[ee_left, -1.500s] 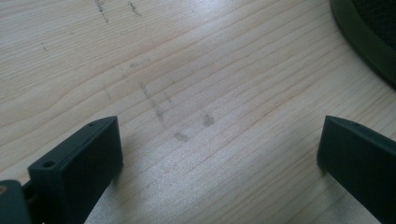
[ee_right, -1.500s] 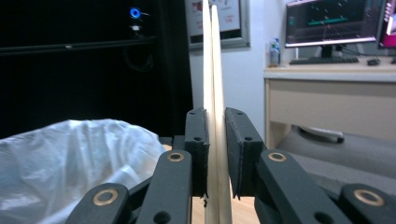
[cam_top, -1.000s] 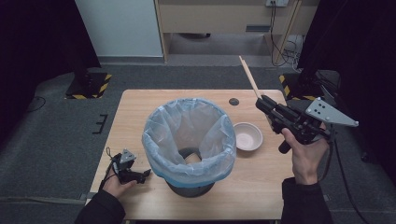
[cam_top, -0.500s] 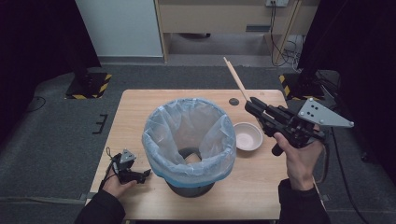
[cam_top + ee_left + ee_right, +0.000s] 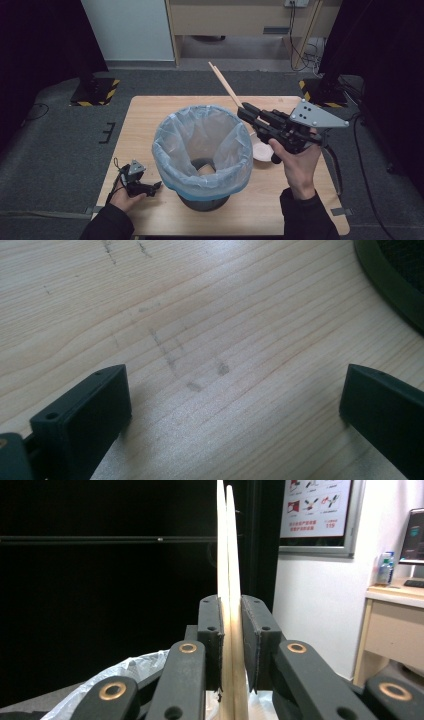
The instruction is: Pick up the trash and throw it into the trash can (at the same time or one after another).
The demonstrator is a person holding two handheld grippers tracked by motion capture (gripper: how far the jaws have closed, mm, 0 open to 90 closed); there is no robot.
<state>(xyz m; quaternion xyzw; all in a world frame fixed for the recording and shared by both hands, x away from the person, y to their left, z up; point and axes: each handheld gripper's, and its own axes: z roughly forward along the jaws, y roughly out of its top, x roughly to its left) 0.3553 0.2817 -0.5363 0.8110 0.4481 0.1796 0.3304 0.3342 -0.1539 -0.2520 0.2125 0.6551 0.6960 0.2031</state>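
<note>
A pair of pale wooden chopsticks (image 5: 224, 84) sticks up and away from my right gripper (image 5: 248, 111), which is shut on them above the right rim of the bin. In the right gripper view the chopsticks (image 5: 227, 575) stand pinched between the two black jaws. The dark bin with its light blue bag (image 5: 202, 145) stands in the middle of the wooden table (image 5: 145, 115). My left gripper (image 5: 156, 186) rests low on the table at the bin's front left. It is open, with bare wood (image 5: 215, 365) between its jaws.
A small white bowl (image 5: 262, 150) sits on the table right of the bin, partly behind my right gripper. The bin's dark base (image 5: 387, 285) shows at the top right of the left gripper view. Dark floor surrounds the table.
My right gripper has carried the chopsticks leftward from the table's right side to the bin's right rim. The left gripper has stayed put.
</note>
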